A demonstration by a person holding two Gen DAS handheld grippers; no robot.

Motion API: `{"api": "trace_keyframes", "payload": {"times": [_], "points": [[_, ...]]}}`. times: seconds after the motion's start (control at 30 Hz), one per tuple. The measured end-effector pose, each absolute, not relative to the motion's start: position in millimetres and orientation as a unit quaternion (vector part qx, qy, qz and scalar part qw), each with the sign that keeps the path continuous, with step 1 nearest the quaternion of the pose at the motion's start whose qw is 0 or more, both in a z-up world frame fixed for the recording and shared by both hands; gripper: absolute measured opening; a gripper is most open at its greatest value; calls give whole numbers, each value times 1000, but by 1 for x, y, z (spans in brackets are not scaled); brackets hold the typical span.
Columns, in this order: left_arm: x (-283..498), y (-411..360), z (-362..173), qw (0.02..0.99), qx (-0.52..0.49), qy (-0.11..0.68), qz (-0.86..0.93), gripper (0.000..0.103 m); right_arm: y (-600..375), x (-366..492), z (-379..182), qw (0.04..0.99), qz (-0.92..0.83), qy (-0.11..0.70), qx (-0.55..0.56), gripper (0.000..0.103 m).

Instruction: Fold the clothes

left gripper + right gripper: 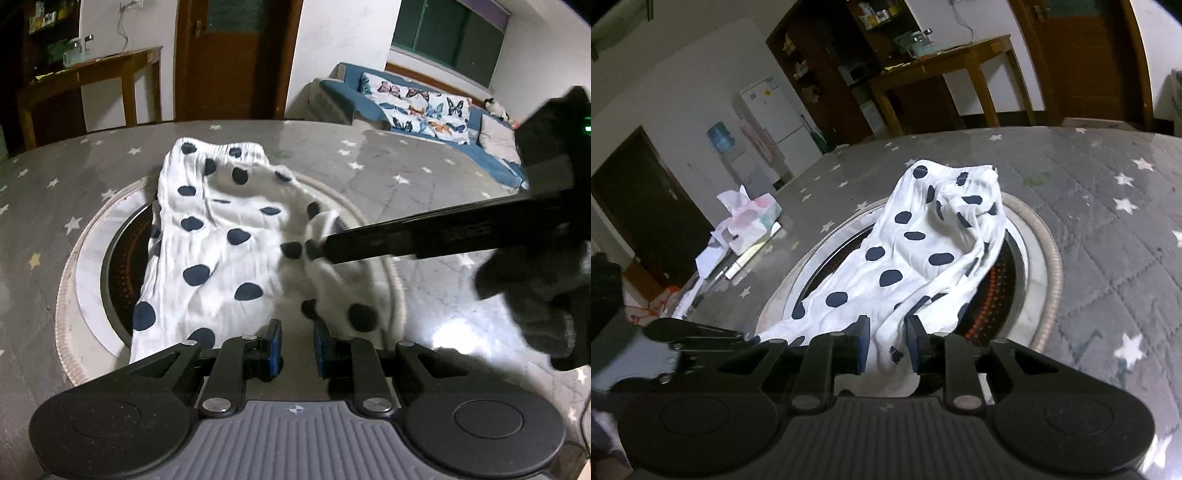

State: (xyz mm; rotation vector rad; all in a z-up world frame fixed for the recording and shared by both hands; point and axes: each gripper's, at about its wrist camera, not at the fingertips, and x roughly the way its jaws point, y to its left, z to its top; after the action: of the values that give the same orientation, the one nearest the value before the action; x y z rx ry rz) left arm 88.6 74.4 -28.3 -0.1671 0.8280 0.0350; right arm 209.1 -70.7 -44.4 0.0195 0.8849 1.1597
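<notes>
The table (424, 192) wears a grey star-printed cover, with a round recessed burner (118, 266) at its middle. Over that burner lies the white garment (221, 236) with navy dots — crumpled and partly lifted. The right hand-held gripper (886, 345) pinches a bunched fold; the left hand-held gripper (297, 341) stands slightly apart, gripping nothing. A tissue box (753, 221) sits near the table's far-left edge.

Each camera sits just behind its own claw, looking forward and down, close over the counter (424, 192). The left view faces the door (236, 59) and sofa (424, 107); the right view faces the fridge (772, 110) and shelves. Both share the spotted cloth (221, 236) on the counter's round inset
</notes>
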Motion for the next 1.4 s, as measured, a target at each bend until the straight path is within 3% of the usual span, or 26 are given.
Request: {"api": "trace_keyframes", "payload": {"times": [0.1,0.63,0.73,0.8,0.87,1.13,1.4], "points": [[92,81,-37,907,-87,410,25,19,-84,207,-45,748,527,404,14,29],[90,97,-40,911,-108,398,26,19,-98,192,-66,768,510,387,-22,29],[89,100,-41,912,-109,394,23,20,-98,188,-68,773,507,381,-27,24],[88,101,-41,913,-111,392,23,20,-97,186,-68,773,505,382,-30,8],[86,103,-41,913,-112,392,24,20,-99,183,-65,777,502,379,-37,5],[69,119,-41,913,-124,387,37,20,-113,168,-50,791,481,370,-76,4],[42,133,-34,913,-124,384,54,21,-108,168,-32,813,462,340,-95,11]]}}
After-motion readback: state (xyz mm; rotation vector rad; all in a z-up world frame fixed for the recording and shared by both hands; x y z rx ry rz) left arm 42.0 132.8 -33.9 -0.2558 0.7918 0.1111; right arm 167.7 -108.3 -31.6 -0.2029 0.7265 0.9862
